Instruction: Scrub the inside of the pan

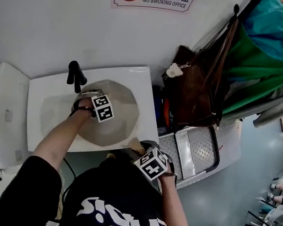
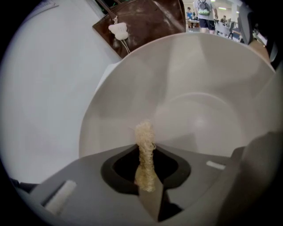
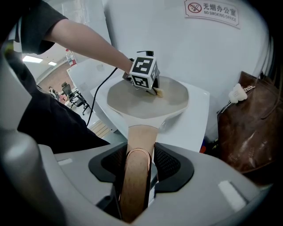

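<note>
Right gripper [image 3: 138,176]: jaws clenched on the tan wooden handle [image 3: 140,137], steadying the round grey-beige pan [image 3: 128,99] in the white sink [image 3: 196,114]. Left gripper [image 2: 148,176]: jaws pinching a straw-coloured loofah scrubber [image 2: 144,141], angled down into the pan's bowl to scrub.

A white sink top [image 1: 135,80] stands against a pale wall. A wide beige pan [image 1: 122,120] rests directly on it and fills most of the surface beneath the left claw [image 1: 95,103]. The pan's wooden handle [image 3: 140,132] juts past the near edge, into the right claw [image 3: 139,153]. A black tap [image 1: 76,77] rises from the top just beyond the left claw. To that claw's left the surface seems to dip into a basin, though the shading leaves this unclear.
</note>
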{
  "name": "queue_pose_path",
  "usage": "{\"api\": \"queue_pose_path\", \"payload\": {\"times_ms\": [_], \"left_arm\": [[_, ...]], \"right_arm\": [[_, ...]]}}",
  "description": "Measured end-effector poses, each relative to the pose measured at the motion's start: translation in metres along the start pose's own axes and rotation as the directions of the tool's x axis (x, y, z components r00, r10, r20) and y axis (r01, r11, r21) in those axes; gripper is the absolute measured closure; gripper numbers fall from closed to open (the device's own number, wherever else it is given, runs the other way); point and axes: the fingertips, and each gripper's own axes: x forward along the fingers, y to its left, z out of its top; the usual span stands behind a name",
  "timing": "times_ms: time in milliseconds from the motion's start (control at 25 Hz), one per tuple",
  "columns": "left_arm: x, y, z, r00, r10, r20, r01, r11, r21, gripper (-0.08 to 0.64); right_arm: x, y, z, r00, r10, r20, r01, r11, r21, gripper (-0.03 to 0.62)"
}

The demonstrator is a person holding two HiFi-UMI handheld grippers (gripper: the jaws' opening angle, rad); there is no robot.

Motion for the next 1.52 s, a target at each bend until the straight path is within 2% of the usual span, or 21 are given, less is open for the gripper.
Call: {"api": "queue_pose_path", "payload": {"times_ms": [280, 480, 720, 880, 1160, 1320, 1400, 1520], "left_arm": [[-0.003, -0.009, -0.022, 0.993, 0.0, -0.115, 0.007, 0.998, 0.064, 0.497], [-0.009, -0.022, -0.037, 0.984, -0.031, -0.176, 0.045, 0.996, 0.08, 0.495], [-0.019, -0.045, -0.052, 0.966, -0.128, -0.224, 0.145, 0.988, 0.058, 0.495], [-0.03, -0.067, -0.057, 0.944, -0.219, -0.249, 0.238, 0.97, 0.052, 0.495], [-0.05, -0.11, -0.047, 0.896, -0.397, -0.199, 0.405, 0.914, -0.002, 0.494], [-0.061, -0.133, -0.029, 0.868, -0.479, -0.131, 0.482, 0.876, -0.01, 0.494], [-0.067, -0.145, -0.017, 0.858, -0.506, -0.091, 0.508, 0.862, -0.001, 0.494], [-0.069, -0.156, 0.0, 0.854, -0.518, -0.056, 0.52, 0.854, 0.023, 0.494]], "right_arm": [[0.0, 0.0, 0.001, 1.0, 0.003, 0.015, -0.003, 1.0, 0.001, 0.402], [-0.001, 0.0, 0.0, 1.0, 0.009, 0.022, -0.01, 1.0, 0.01, 0.402], [-0.002, 0.0, 0.002, 0.999, 0.017, 0.038, -0.017, 1.0, 0.018, 0.402], [-0.003, 0.0, 0.003, 0.999, 0.023, 0.048, -0.024, 0.999, 0.024, 0.402], [-0.006, 0.001, 0.007, 0.998, 0.025, 0.057, -0.026, 1.0, 0.015, 0.402], [-0.007, 0.0, 0.008, 0.998, 0.018, 0.055, -0.019, 1.0, 0.012, 0.402], [-0.007, 0.0, 0.009, 0.998, 0.017, 0.055, -0.018, 1.0, 0.011, 0.402], [-0.003, 0.001, 0.007, 0.998, 0.02, 0.055, -0.021, 1.0, 0.017, 0.402]]}}
